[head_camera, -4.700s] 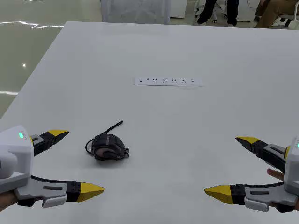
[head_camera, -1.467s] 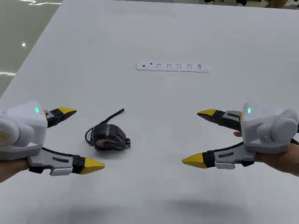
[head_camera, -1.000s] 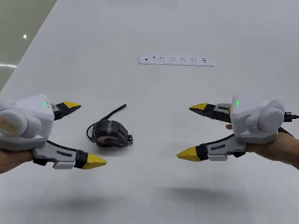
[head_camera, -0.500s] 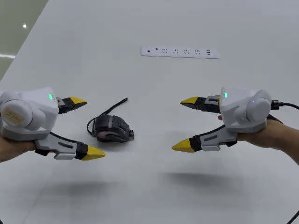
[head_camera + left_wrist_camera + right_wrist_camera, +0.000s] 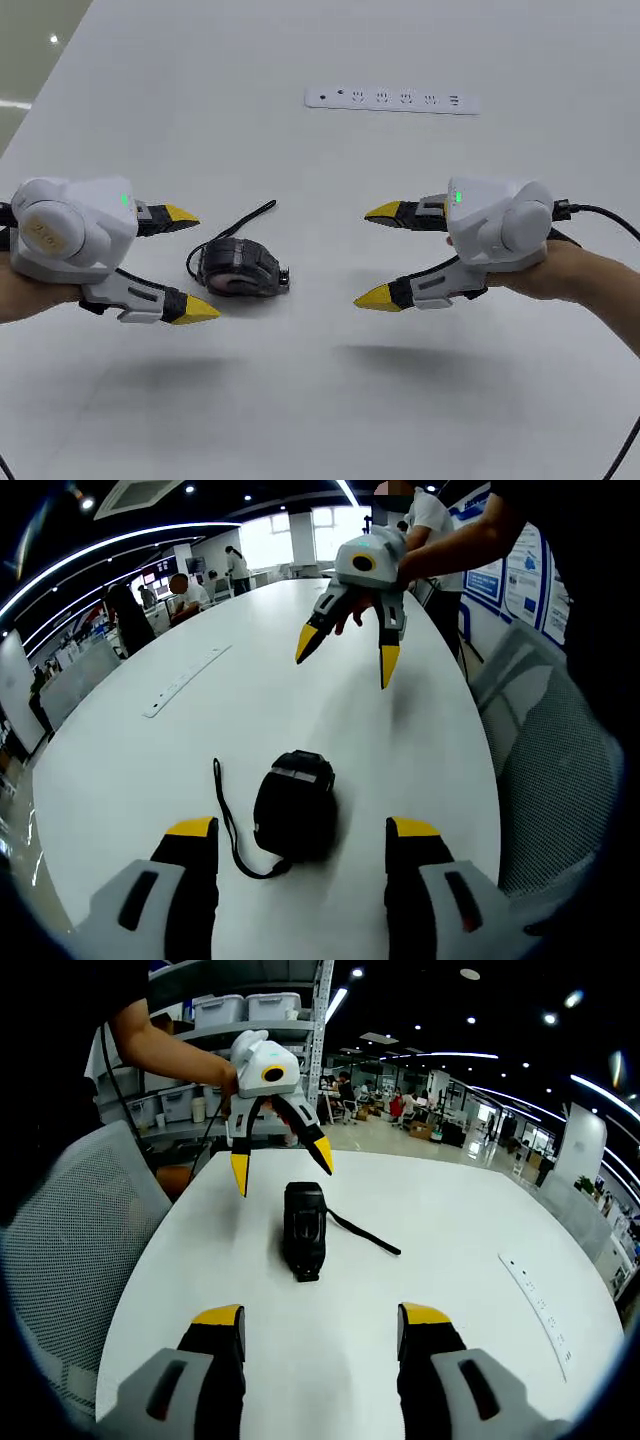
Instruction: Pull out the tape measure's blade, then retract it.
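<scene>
A white table (image 5: 330,400) is spread beneath both tongs, and a power strip (image 5: 392,100) is seen well beyond them, on the far side from the person.

The left gripper (image 5: 195,262) is held low over the table with its jaws spread wide and nothing between them. The right gripper (image 5: 373,255) is held opposite, turned to face the left one, its jaws likewise spread wide and empty.

The tape measure (image 5: 240,272) is found lying on the table between the two tongs, much closer to the left: it is placed just ahead of the left jaw tips and roughly centred on their opening, as is seen in the left gripper view. From the right gripper it is well apart, straight ahead along that gripper's jaws. Its long axis is laid roughly along the line that joins the two tongs, so that one end is presented to each.

The wrist strap (image 5: 250,218) is trailed off the case toward the power strip, away from the person.

A small tab at the case's end facing the right gripper is judged to be the blade's hook. The case is therefore likely to be pinned by the left tongs, and the blade drawn by the right.
</scene>
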A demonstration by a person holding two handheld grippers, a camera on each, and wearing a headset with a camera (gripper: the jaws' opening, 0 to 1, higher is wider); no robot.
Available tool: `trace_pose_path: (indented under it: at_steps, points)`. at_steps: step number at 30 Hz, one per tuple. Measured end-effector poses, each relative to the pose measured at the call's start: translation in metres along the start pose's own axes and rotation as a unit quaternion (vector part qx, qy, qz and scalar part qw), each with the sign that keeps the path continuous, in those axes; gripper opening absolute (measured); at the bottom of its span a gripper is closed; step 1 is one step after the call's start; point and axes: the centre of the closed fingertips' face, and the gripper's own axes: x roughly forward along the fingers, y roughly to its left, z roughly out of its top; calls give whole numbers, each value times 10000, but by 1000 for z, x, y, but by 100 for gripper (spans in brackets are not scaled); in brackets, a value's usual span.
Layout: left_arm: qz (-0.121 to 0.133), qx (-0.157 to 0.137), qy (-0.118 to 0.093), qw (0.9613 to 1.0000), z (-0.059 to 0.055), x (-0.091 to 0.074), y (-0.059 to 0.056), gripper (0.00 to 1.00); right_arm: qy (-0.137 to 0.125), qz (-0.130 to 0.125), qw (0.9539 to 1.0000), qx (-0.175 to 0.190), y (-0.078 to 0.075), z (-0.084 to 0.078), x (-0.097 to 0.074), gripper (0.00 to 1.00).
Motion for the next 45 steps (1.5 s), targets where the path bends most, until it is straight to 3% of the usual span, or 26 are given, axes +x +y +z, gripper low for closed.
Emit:
trace_pose_path:
  at_steps: [19, 32, 45]
  points:
    - [-529, 461, 459, 9965, -8, 23, 2, 47, -1, 192, 9997, -161, -2, -1, 33, 51]
    - [-830, 744, 818, 9904, -16, 37, 3, 37, 99, 531, 9981, -294, 7, -5, 60, 43]
    - [-934, 516, 907, 9901, -23, 45, 9, 30, 215, 739, 9967, -252, 16, -8, 79, 36]
